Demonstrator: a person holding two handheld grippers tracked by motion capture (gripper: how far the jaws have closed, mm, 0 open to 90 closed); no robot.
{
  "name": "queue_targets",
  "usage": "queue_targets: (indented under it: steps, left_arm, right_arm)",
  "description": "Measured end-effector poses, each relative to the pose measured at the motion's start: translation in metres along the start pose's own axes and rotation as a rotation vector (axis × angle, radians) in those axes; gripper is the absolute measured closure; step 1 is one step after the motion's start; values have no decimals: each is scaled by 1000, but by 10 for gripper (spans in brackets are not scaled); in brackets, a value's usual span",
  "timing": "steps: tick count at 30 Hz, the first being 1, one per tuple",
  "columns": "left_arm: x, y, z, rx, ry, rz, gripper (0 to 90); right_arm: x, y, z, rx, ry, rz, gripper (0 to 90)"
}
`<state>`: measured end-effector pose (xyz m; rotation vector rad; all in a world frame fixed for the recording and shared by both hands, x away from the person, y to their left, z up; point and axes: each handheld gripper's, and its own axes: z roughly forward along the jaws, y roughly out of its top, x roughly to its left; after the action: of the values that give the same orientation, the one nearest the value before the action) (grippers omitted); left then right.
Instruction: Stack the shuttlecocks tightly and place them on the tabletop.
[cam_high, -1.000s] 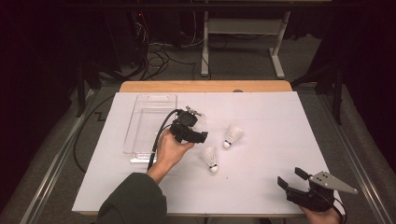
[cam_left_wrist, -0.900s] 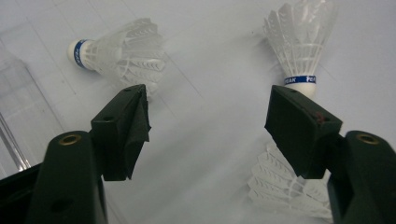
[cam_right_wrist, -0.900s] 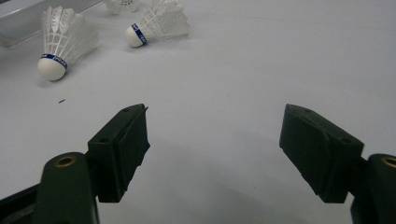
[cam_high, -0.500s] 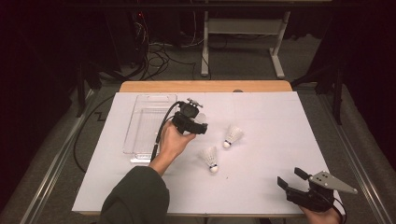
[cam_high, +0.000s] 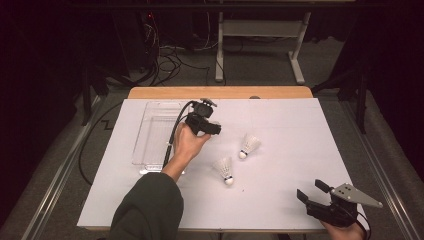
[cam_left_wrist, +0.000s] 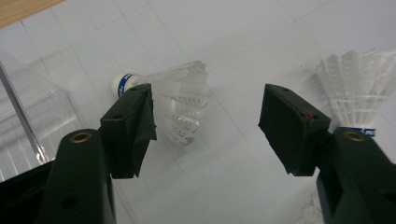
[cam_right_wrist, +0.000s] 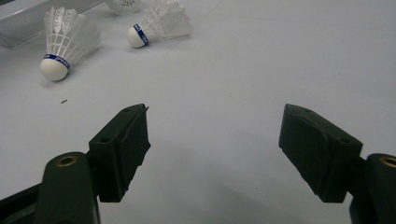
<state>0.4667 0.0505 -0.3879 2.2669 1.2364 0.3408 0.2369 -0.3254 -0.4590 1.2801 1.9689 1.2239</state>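
Shuttlecocks (cam_high: 248, 146) beside clear tray (cam_high: 152, 131), left gripper (cam_high: 212, 128) open above them

One tong of the left tongs (cam_left_wrist: 208, 126) hides part of a shuttlecock (cam_left_wrist: 180, 100).

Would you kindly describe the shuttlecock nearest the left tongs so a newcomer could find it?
Start at the clear plastic tray on the white table cover. Just right of it lies the shuttlecock, on its side below the left tongs. Unlike the other two shuttlecocks, it sits beside the tray.
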Motion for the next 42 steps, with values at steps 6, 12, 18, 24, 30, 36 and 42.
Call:
queue_targets:
  steps: [6,12,18,24,30,36,42]
  left_arm:
    - [3,7,7,27,25,6,374]
    - [4,11,14,54,47,19,384]
    - [8,14,21,77,59,10,445]
    - [8,14,28,98,62,21,483]
    - [11,15,31,100,64,31,516]
    - [14,15,31,95,68,29,567]
    - [15,16,31,101,60,34,625]
  right_arm:
    - [0,0,0,-3,0,-1,254]
    - [0,0,-1,-10,-2,0,260]
    - [0,0,0,-7,3,-2,260]
    - [0,0,0,-3,7,-1,260]
    - [0,0,0,-7,4,-5,262]
    - [1,1,0,-8,3,-14,263]
    - [1,0,0,-5,4,-11,263]
